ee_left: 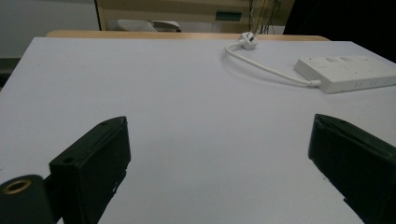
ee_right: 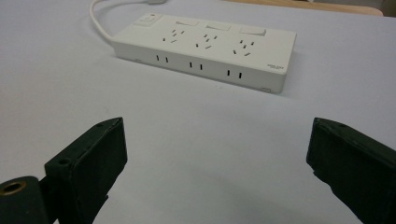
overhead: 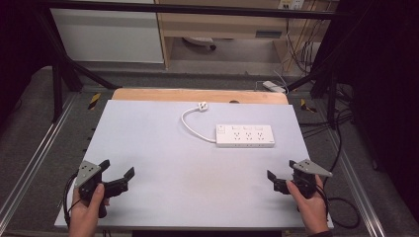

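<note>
At the desk's near corners the left claw (overhead: 117, 174) and right claw (overhead: 280, 174) gape wide and empty over the pale desk (overhead: 158, 148), beyond them a white power strip (overhead: 244, 136), its cord (overhead: 190, 123) and plug (overhead: 202, 105), then grey floor (overhead: 29, 128).

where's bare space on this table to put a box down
The widest free patch is the table's left half, from the far edge down to the left tool. The near strip between the left and right tool is bare too. The far right is taken: the white power strip, its cable and plug.
</note>
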Action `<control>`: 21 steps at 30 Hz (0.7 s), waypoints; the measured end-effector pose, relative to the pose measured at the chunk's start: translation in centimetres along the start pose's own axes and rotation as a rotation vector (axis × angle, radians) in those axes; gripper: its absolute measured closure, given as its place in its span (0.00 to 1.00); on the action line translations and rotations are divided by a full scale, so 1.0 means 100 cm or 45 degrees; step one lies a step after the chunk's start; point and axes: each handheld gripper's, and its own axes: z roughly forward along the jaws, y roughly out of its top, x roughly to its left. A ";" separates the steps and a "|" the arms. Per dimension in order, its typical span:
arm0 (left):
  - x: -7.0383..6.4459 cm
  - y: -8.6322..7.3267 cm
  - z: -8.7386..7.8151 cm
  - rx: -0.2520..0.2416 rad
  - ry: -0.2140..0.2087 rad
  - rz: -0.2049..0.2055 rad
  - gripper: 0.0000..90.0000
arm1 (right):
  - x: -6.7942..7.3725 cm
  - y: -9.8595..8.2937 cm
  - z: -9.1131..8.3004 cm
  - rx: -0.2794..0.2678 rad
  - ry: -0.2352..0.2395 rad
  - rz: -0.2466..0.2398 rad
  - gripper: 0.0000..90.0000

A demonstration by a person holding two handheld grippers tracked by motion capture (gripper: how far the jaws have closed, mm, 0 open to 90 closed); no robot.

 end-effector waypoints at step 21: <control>-0.001 0.000 0.002 0.021 -0.012 0.019 0.06 | 0.003 0.009 -0.007 -0.068 0.035 0.064 0.03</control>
